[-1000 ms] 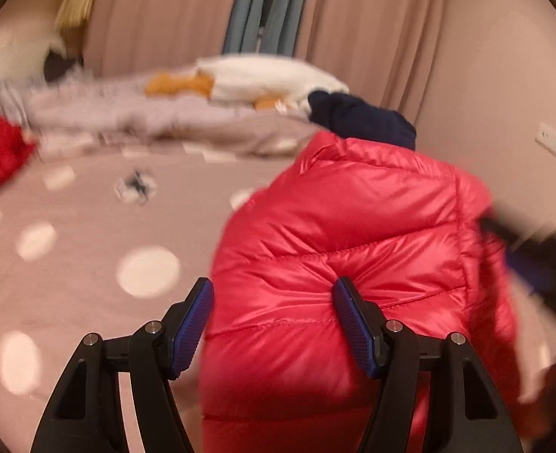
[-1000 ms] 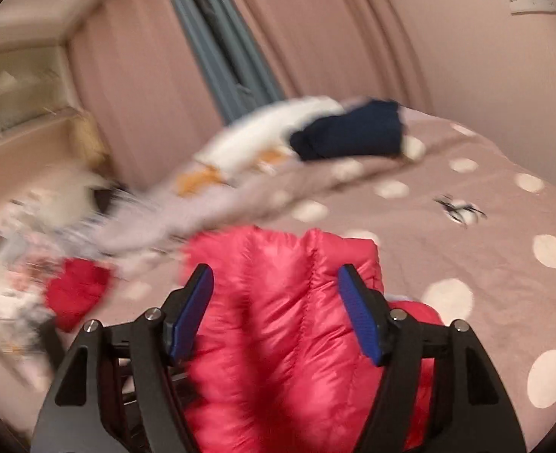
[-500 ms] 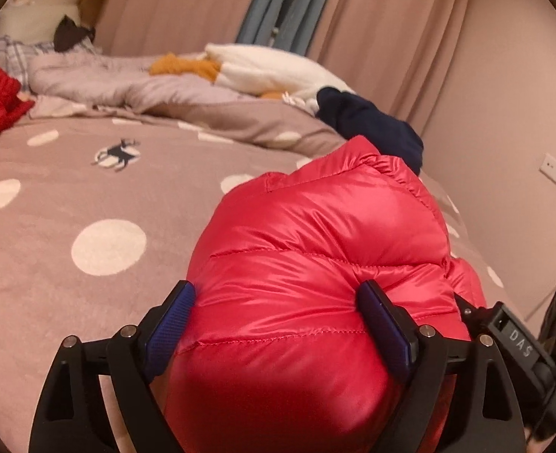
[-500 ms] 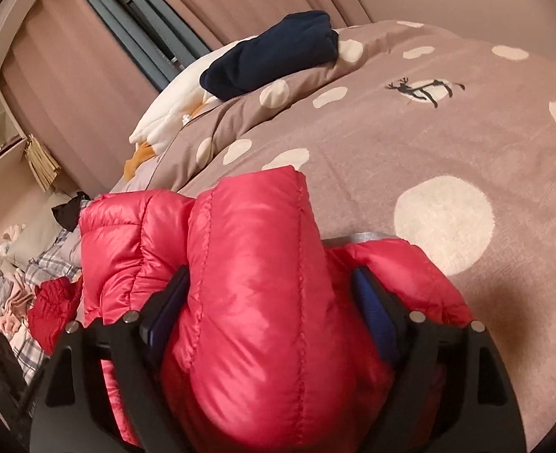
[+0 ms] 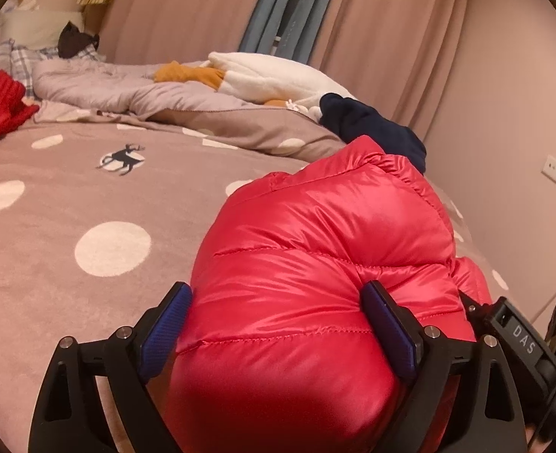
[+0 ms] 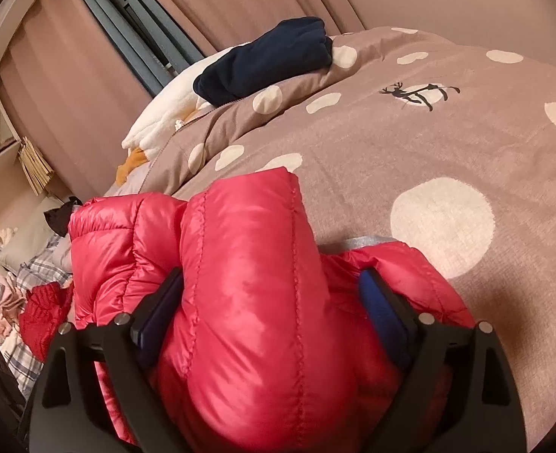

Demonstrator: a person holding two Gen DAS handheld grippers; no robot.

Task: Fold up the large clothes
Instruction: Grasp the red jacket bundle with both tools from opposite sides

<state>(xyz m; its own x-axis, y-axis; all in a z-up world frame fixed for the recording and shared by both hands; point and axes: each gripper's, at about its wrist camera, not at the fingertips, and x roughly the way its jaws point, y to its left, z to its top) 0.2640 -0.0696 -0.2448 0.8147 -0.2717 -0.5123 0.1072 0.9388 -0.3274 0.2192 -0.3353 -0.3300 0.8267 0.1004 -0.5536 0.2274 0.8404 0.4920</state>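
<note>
Gripping one red puffer jacket (image 5: 315, 264): two claws, left claw (image 5: 278, 324) and right claw (image 6: 270, 309).

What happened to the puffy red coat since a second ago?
Both tools came closer in on the shiny red quilted puffer jacket, so it now bulges between the fingers of the left tool and the right tool; whether either actually clamps it is unclear. The jacket sits lower against the brown polka-dot blanket. The folded navy garment and white plush pillow stayed put.
</note>
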